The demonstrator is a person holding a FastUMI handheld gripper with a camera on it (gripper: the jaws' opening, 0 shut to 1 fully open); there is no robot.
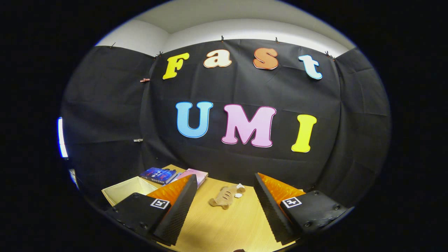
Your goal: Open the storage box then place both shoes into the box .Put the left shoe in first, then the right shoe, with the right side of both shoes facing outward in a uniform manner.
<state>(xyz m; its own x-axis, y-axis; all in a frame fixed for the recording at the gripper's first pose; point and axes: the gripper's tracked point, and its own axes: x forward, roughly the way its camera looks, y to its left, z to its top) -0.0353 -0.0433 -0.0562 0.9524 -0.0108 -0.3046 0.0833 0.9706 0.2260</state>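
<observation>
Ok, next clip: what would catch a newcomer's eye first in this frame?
The tool stands open over a wooden table, holding nothing. Just ahead, between its fingers, lies a tan sandal-like shoe. Beyond the left finger sits an open cream storage box, with two books past it against the black cloth wall.
</observation>
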